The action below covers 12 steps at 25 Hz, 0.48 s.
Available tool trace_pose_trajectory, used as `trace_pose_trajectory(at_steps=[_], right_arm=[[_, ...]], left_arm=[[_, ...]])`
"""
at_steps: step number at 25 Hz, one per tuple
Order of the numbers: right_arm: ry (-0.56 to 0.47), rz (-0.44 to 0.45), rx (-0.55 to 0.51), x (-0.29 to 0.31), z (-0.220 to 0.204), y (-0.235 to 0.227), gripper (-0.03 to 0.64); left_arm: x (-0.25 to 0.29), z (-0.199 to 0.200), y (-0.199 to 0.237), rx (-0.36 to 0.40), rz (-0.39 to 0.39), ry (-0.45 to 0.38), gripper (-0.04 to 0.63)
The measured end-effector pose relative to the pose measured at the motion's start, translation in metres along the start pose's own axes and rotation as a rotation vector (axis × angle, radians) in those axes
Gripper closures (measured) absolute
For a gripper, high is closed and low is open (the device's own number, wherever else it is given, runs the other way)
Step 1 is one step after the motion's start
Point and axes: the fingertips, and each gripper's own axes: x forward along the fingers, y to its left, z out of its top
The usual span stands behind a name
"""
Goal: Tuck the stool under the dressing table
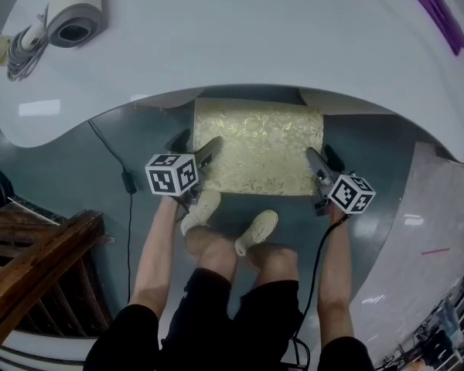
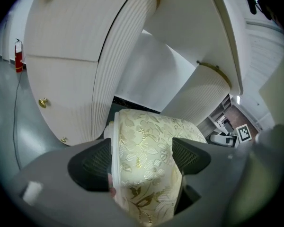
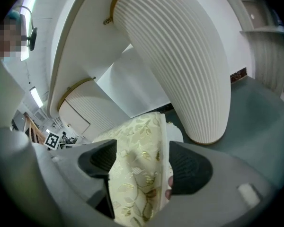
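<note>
Gripping stool at both short ends: left gripper and right gripper jaws each clamped on its cushion edge, seemingly firm. Long axis spans between them; far edge already under bench, recess straight ahead.

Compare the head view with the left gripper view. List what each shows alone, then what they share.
Only the head view: the table from above, a paper roll, a purple strip, the person's legs and shoes. Only the left gripper view: a ribbed pedestal, gold knobs, and the jaws clamped across the stool. Both: the stool, partly tucked under, and the left gripper on it.
</note>
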Motion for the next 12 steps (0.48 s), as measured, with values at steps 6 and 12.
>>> trace_pose_trajectory(at_steps=[6,12], right_arm=[[-0.024,-0.086,-0.115,-0.031,0.017,0.030,0.267],[-0.049,-0.116,-0.244,-0.064,0.036,0.082,0.349]], left_arm=[[-0.038,0.016,-0.023,0.131,0.088,-0.032,0.299],[-0.076,0.033,-0.054,0.171,0.088,-0.042,0.382]])
